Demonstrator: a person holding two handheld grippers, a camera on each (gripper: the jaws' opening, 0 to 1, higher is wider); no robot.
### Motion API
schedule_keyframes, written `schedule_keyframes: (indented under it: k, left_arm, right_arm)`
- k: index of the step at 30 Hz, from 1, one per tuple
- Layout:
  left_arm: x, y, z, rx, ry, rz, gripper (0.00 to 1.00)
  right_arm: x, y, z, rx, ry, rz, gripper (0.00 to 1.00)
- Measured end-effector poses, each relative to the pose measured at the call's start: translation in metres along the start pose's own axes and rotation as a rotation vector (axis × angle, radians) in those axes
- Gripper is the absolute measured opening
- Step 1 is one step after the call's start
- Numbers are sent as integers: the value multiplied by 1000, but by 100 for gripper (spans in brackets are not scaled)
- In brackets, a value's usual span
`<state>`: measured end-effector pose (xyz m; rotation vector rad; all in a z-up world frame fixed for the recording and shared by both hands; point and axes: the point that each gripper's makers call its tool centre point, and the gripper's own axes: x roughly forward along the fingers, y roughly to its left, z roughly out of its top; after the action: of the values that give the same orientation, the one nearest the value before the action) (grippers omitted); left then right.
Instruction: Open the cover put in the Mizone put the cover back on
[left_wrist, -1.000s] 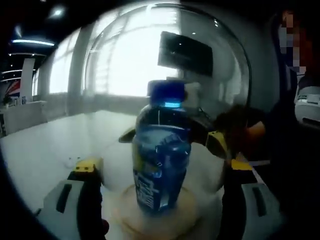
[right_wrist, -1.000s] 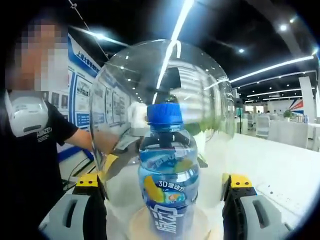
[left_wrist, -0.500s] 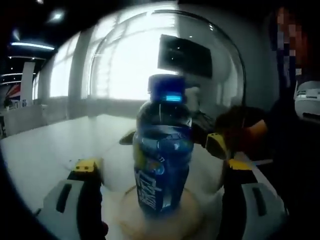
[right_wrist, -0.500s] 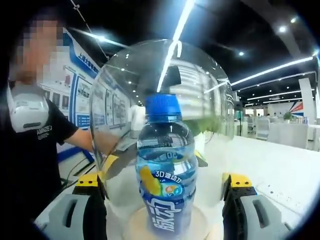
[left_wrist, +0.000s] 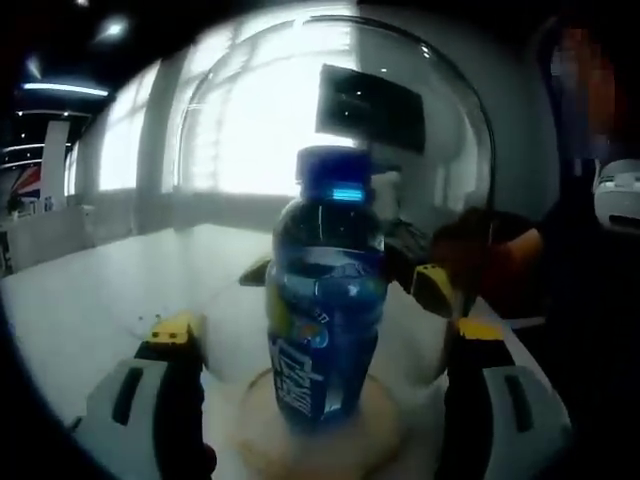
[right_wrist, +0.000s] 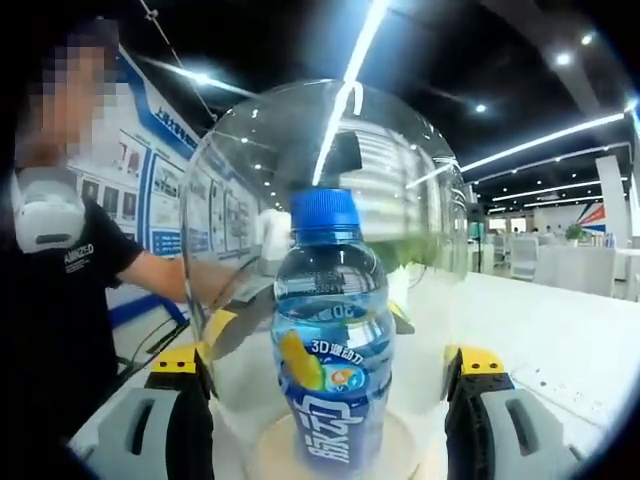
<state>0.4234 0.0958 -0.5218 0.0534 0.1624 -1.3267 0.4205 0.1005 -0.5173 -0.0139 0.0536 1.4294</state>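
While both hand-held grippers face each other across the dome, the job looks close to finished. Nearest in the right gripper view, the right hand-held gripper (right_wrist: 325, 425) has its jaws spread wide, one on each side of the cover (right_wrist: 325, 250), and whether they press the glass I cannot tell. Same story in the left gripper view: the left hand-held gripper (left_wrist: 325, 425) has its jaws apart, flanking the dome. Between them the Mizone (right_wrist: 333, 360) stands upright on the round base (right_wrist: 415, 450), blue cap up, already inside. Over it, the clear cover seems down around the bottle; whether its rim sits fully on the base is hard to say. Beyond, the pale worktop (right_wrist: 560, 340) stretches away. Left, by my reckoning: settle the cover and back off.
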Motion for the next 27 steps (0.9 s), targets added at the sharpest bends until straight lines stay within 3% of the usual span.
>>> schedule_keyframes:
  k: [5,13,27]
  left_arm:
    - [0,-3,-1,2,28,3,85]
    - [-1,-7,0,1,20,7,85]
    - [0,-14,0,9,5,9,85]
  right_arm:
    - [0,0,1,2,-4,-4,90]
    - [-1,1,3,5,-35,-11,90]
    - [-1,1,3,2,-17,-8,90]
